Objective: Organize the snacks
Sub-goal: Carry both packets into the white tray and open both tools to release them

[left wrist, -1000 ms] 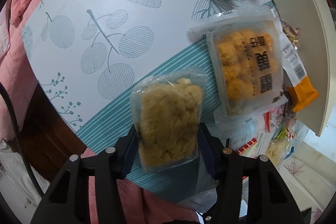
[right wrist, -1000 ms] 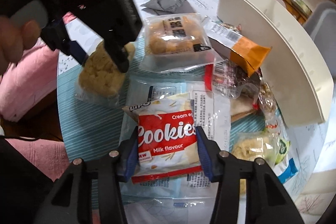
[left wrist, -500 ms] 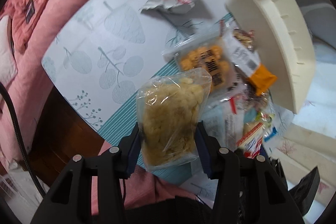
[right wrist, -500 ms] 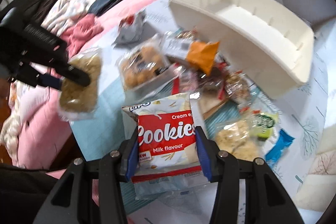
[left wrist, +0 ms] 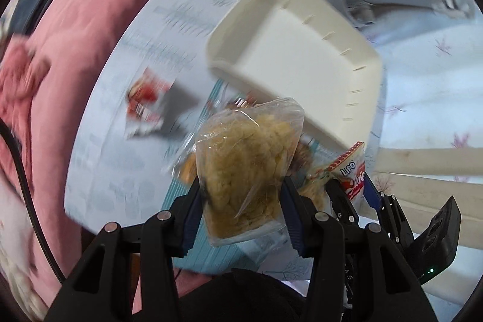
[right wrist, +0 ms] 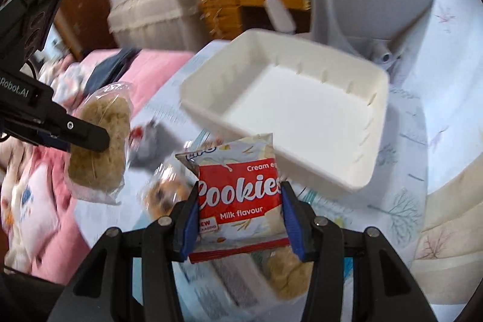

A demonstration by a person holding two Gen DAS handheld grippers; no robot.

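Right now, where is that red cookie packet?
The red cookie packet is off the table, clamped in the right gripper, just in front of the white tray. The left gripper holds a clear snack bag beside it.

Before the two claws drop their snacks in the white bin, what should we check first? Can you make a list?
1. Left claw holds the clear bag of yellow puffed snack firmly: ok, pinched on both sides.
2. Right claw holds the Cookies packet: ok.
3. White bin has room: ok, nothing lies inside.
4. Both snacks lifted off the table: ok.
5. Snacks are over the bin: not ok, both sit short of its near wall.
6. Claws apart from each other: ok in the right wrist view.
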